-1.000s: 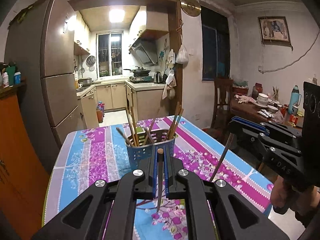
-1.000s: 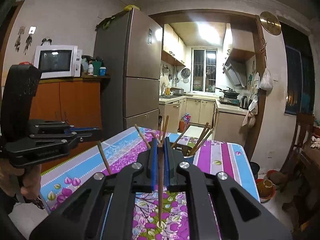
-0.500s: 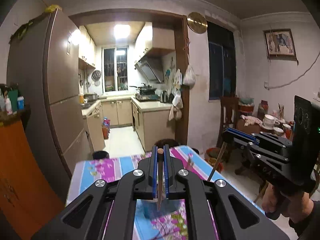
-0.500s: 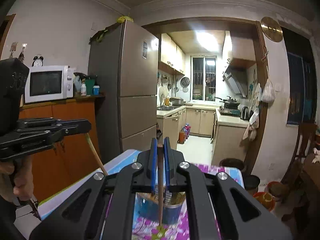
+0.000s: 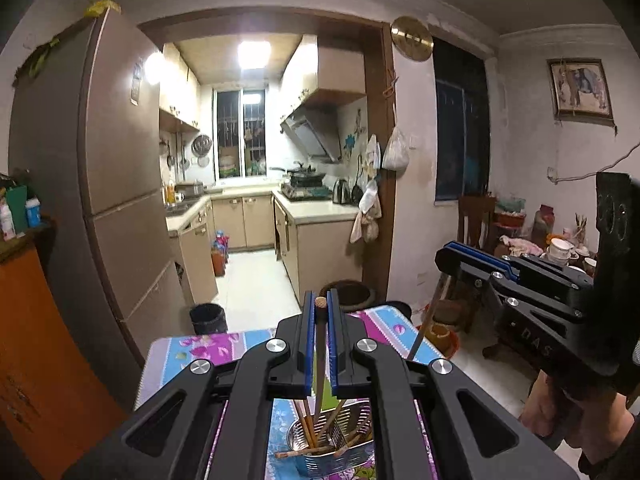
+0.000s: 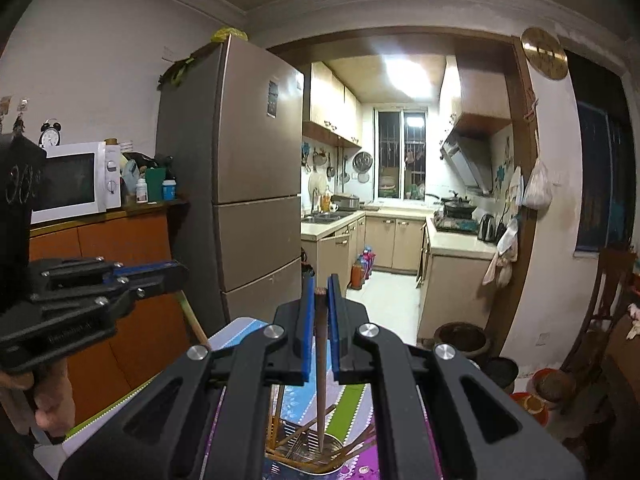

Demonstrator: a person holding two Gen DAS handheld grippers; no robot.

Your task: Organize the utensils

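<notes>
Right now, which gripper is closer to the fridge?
Left. The left gripper hangs on the fridge side of the table; the right gripper is beside it, on the far side toward the chair.

Both tongs have the same build: matte black plastic arms with long cut-out slots, round silver screws at the joints, and blue pads along the inner faces of the fingers. The left tongs [image 5: 320, 316] and the right tongs [image 6: 321, 300] match. White letters "DAS" mark the side of the right one. A dark sleeve [image 5: 616, 452] covers the right wrist.
</notes>
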